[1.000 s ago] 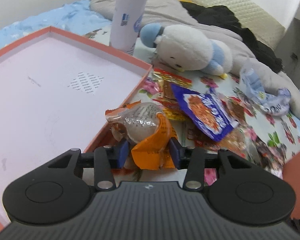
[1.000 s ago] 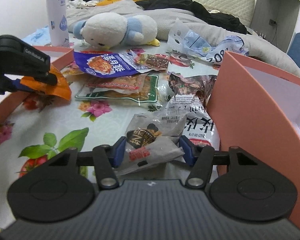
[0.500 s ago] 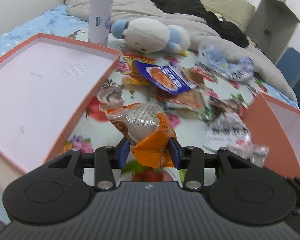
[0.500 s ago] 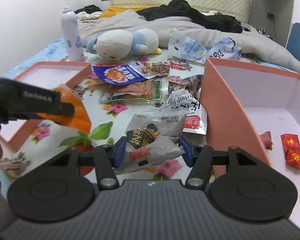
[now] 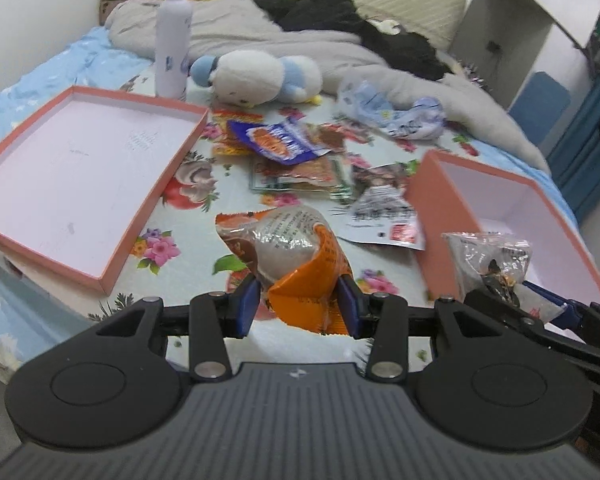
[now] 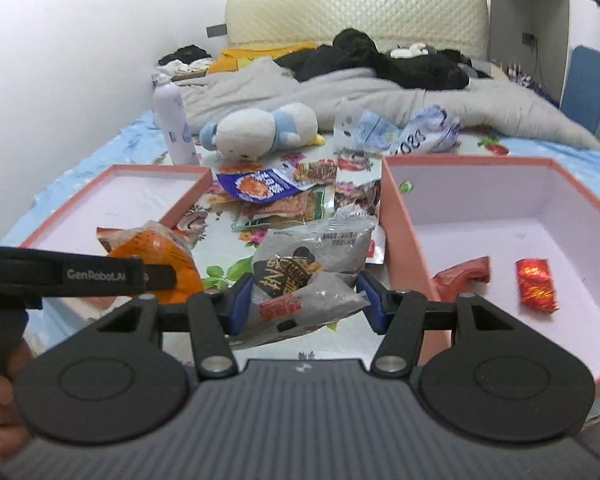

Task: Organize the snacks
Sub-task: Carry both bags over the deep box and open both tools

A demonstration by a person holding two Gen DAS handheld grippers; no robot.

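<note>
My left gripper (image 5: 299, 304) is shut on an orange snack packet (image 5: 296, 256) and holds it above the flowered sheet between the two boxes. My right gripper (image 6: 305, 300) is shut on a grey snack packet (image 6: 308, 272), held just left of the deep pink box (image 6: 396, 216). That box holds two red snacks (image 6: 537, 285). The grey packet also shows in the left wrist view (image 5: 488, 260) at the box's near wall. The shallow pink lid (image 5: 156, 208) lies to the left. A pile of loose snack packets (image 5: 284, 148) lies between the boxes.
A white plush toy (image 5: 256, 76), a white spray bottle (image 5: 173, 52) and a crumpled blue-white bag (image 5: 396, 116) lie behind the pile. Grey and black bedding is heaped at the back. The left gripper's body (image 6: 60, 276) shows at the right wrist view's left.
Both grippers have risen and pulled back with their packets. The left one has moved right, away from the lid; the right one now looks into the deep box.
</note>
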